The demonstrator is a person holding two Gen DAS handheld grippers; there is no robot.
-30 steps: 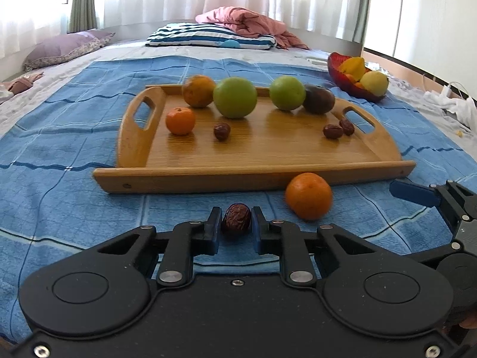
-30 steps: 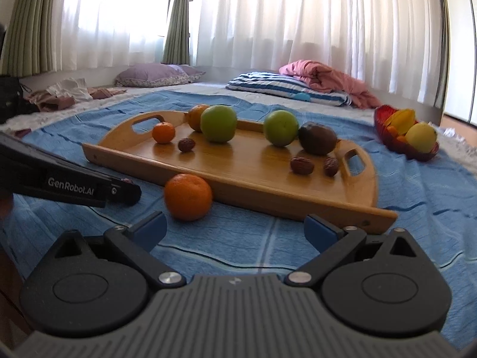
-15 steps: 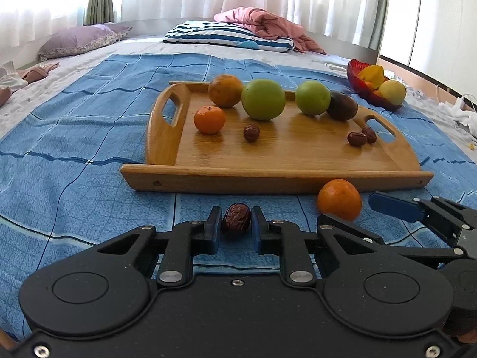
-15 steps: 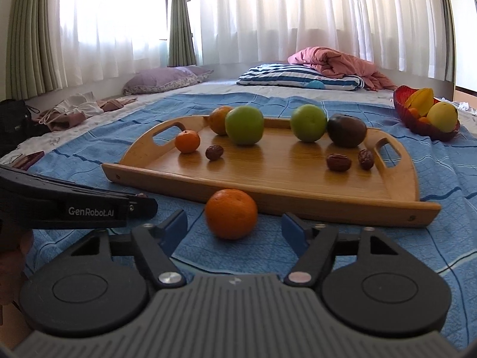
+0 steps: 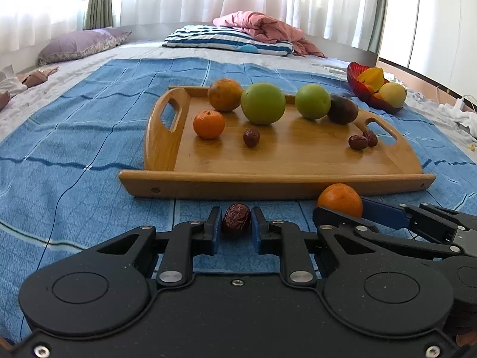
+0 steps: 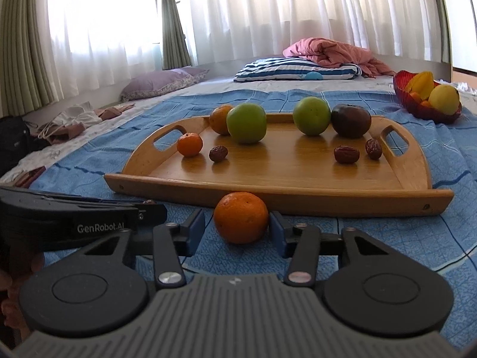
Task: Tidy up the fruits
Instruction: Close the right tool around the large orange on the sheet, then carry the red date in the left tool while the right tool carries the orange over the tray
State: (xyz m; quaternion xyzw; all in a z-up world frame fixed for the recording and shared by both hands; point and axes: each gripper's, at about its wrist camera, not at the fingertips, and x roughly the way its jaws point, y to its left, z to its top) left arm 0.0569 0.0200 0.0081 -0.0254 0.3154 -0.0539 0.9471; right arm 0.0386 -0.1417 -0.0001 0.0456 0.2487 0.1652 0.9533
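My left tool (image 5: 237, 226) pinches a light, wrinkled date (image 5: 236, 219). My right tool (image 6: 237, 230) has just been closing around the firm, round orange (image 6: 241, 217) at tray's (image 6: 268, 188) six o'clock; grip across its widest part.

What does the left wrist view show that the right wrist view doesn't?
Only the left wrist view shows the left gripper shut on a date. Only the right wrist view shows the right gripper from behind; its jaws have just been closing around the loose orange, with a gap at the left pad. Both show the wooden tray with three dates.
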